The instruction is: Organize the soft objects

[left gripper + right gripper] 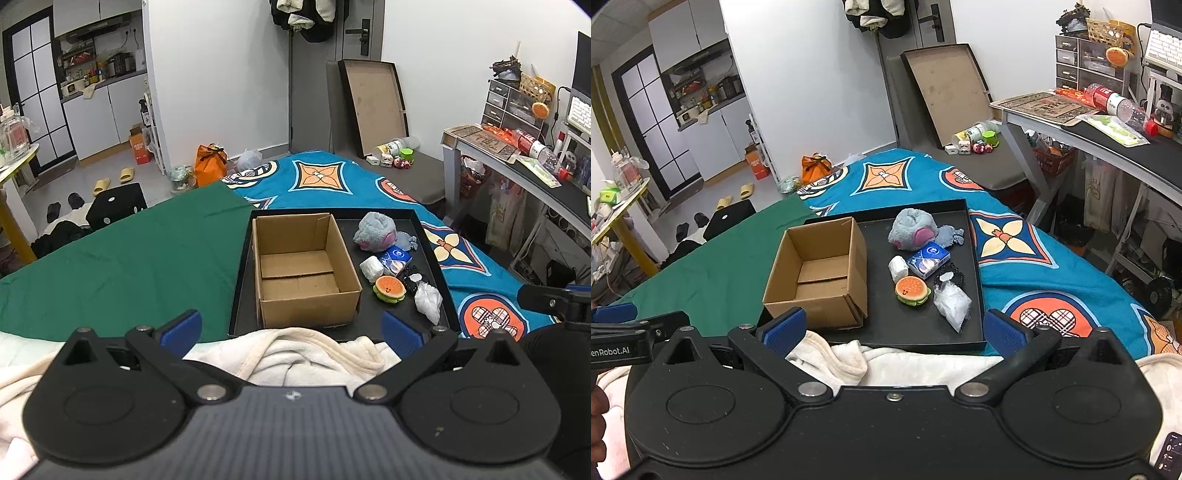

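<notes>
A black tray [439, 266] [975, 258] lies on the bed. In it stands an empty open cardboard box [303, 269] [820, 273]. Right of the box lie a grey-blue plush toy [376, 232] [914, 230], a blue card pack [396, 260] [929, 260], a white soft roll [371, 268] [898, 268], a burger squishy [389, 290] [912, 291], black beads [955, 275] and a clear plastic bag [428, 301] [952, 304]. My left gripper [291, 328] and right gripper [894, 328] are both open and empty, held short of the tray's near edge above a cream fleece blanket [306, 354] [894, 363].
The bed has a green sheet [129, 251] on the left and a blue patterned cover [332, 177] on the right. A desk [517, 162] with clutter stands at the right. A flat box lid [373, 103] leans on the far wall. The right gripper's finger [546, 299] shows at the right edge.
</notes>
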Motion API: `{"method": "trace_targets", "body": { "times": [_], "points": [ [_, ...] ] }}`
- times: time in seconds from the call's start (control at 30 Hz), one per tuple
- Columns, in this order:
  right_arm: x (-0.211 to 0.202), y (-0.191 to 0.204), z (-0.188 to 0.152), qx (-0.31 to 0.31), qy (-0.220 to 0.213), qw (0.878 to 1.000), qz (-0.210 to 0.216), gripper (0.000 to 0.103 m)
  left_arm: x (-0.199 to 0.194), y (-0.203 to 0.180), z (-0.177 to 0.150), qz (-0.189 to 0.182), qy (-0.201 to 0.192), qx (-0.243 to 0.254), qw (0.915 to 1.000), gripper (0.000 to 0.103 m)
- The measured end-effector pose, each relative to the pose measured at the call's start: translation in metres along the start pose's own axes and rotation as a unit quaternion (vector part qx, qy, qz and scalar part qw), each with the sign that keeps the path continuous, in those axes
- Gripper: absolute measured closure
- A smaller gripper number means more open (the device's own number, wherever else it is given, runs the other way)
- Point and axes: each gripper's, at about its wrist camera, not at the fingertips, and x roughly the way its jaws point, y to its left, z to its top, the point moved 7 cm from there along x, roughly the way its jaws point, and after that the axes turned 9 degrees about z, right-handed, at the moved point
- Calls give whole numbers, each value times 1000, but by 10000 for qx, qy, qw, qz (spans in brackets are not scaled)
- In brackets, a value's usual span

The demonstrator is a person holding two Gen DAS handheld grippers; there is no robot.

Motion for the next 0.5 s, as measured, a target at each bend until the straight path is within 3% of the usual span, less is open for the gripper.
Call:
{"method": "trace_targets", "body": {
  "times": [0.5],
  "points": [
    [1,6,-3,-73,59,10000,-13,0,2,2,-5,-28,10,-35,10000,0]
  ]
}}
